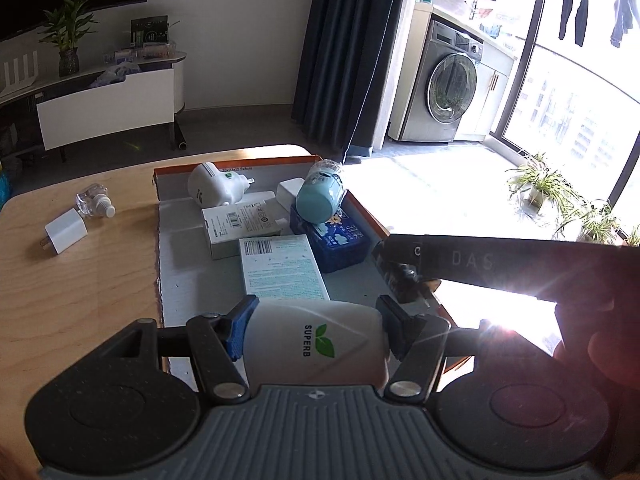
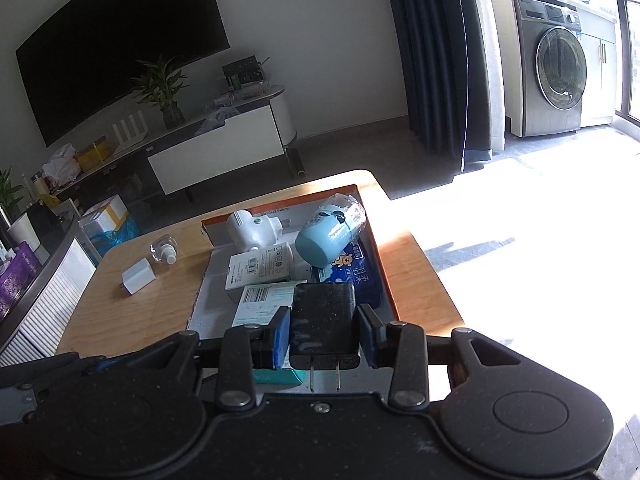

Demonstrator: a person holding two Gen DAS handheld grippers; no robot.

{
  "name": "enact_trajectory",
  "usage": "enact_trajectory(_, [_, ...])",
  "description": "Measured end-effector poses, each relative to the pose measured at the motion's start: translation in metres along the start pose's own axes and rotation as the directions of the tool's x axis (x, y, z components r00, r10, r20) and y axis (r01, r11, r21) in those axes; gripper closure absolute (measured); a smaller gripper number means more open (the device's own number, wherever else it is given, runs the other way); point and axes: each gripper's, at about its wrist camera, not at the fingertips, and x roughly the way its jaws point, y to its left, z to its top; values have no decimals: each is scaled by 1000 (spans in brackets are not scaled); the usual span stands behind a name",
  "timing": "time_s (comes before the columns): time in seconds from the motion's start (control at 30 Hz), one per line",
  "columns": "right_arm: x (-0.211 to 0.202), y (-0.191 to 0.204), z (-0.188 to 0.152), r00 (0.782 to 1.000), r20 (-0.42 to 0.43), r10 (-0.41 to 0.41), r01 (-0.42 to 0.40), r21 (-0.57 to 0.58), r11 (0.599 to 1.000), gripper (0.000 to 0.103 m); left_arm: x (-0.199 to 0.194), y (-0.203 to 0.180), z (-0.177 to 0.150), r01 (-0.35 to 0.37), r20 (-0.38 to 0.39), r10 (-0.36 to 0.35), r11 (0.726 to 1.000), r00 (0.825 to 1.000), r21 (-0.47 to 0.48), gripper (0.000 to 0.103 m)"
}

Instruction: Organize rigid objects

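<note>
While both grippers hover over the near end of the shallow orange-edged cardboard tray (image 1: pixel 256 162), each is clenched on something. The left gripper (image 1: pixel 316 334) grasps a white rounded plastic plug-in device printed SUPERB (image 1: pixel 316 344), pinched across its flanks between the blue pads. Its smooth, curved shell looks light and rigid, so I judge it could twist or slip unless held at its widest part. The right gripper (image 2: pixel 323 334) grasps a black boxy plastic charger (image 2: pixel 323 320) by its flat sides, prongs pointing back at the camera; those flat faces should sit firm, and it seems stiff and light. Still out on the pale wooden table (image 1: pixel 80 280), well left of the tray, lie a small white cube charger (image 1: pixel 66 236) and a clear little bottle (image 1: pixel 94 200).
</note>
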Motion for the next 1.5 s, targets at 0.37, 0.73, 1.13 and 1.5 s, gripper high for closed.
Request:
enact_trajectory(0.37, [-11, -16, 6, 998, 59, -25, 23, 47, 999, 55, 18, -5, 5, 65, -27, -65, 998, 998, -7, 38])
enact_trajectory(0.73, [-19, -10, 9, 996, 88, -13, 10, 38, 999, 52, 9, 8, 12, 24, 0, -24, 998, 1000, -51, 29])
enact_trajectory(1.13, [-7, 27, 7, 997, 59, 47, -45, -32, 998, 29, -20, 55, 17, -154, 20, 157, 982, 987, -111, 15])
enact_trajectory(1.5, [6, 61, 7, 995, 24, 100, -97, -97, 991, 25, -37, 96, 12, -242, 7, 249, 950, 969, -197, 12])
